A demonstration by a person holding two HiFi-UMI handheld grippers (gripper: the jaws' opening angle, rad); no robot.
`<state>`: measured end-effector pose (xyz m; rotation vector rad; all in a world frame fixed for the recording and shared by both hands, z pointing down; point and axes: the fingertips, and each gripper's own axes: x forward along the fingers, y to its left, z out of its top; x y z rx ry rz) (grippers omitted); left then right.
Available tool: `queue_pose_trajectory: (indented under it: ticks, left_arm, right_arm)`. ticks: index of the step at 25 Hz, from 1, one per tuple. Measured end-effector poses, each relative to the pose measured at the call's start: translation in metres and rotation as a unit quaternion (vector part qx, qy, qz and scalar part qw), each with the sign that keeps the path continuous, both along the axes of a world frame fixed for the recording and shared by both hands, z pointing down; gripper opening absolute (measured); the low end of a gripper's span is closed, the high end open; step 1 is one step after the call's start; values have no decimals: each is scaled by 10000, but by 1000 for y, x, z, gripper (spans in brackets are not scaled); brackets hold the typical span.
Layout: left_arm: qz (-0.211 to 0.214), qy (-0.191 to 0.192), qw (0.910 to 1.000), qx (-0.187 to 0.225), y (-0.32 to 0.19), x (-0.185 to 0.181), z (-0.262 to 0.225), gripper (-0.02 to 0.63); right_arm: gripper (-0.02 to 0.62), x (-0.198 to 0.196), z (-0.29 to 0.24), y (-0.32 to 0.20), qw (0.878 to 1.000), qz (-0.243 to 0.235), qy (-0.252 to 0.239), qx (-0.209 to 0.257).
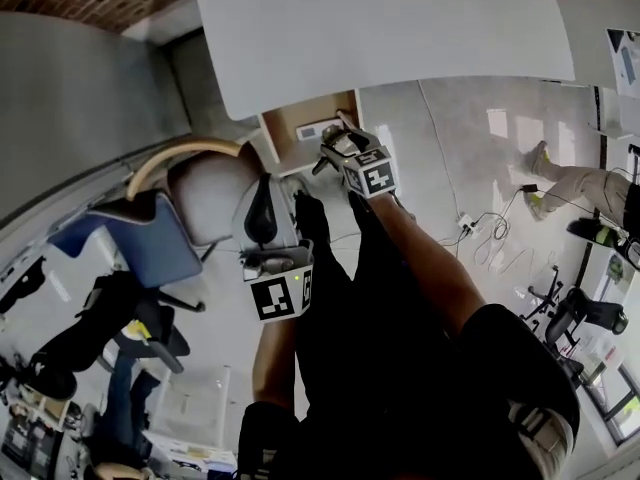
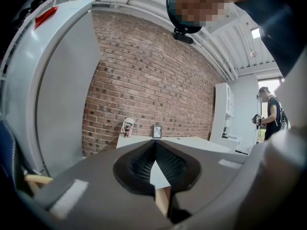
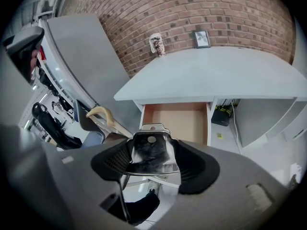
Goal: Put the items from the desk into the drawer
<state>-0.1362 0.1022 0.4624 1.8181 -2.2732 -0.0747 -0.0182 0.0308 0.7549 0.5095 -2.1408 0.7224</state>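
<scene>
Claws: right claw [image 3: 152,145] clamped on shiny metal item [image 3: 151,159], item's long side across jaws. Left claw [image 2: 156,145] pinched shut, empty, aimed up at brick wall [image 2: 144,80]. Open drawer [image 3: 175,121] dead ahead and below right claw, mouth facing it, so right arm is nearer. Likely next: forward-down, release inside. Cup [image 3: 157,44] and frame [image 3: 202,39] at back of desk [image 3: 216,73] show in gripper views only; head view crops them.

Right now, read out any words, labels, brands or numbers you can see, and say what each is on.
No readable text anywhere.
Patterned cup: print too small to read.
Framed picture: too blurred.
Sheet at the head view's right edge: blurred.
Upper marker cube and lower marker cube: black-and-white squares, no letters.
Shiny metal item in the right tongs: no marking shows.
</scene>
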Motion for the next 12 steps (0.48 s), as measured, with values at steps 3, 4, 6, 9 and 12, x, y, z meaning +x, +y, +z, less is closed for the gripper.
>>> queue_pose_trajectory:
  ticks: [3,4,6,9,12]
  left_arm:
    - [-94,118,9999,2,-3,-11,19,12]
    - [-121,162,9998,-28,-3,-13,25,12]
    - [-149,240,9995,-114,-4,-17,40,12]
    - [-132,257,9994,-165,-9,-21,61,12]
    - [-90,235,9994,-241,-13,-21,76,12]
  right_arm:
    - [290,-5,35,-4,9996,178,186,-142]
    - [290,-5,46,-4,9992,236,254,-215]
    - [290,-6,69,-2,9981,347,368,-365]
    - [290,-10,101,-7,9961,532,472,-523]
    - [290,-10,127,-11,9934,706,616,-664]
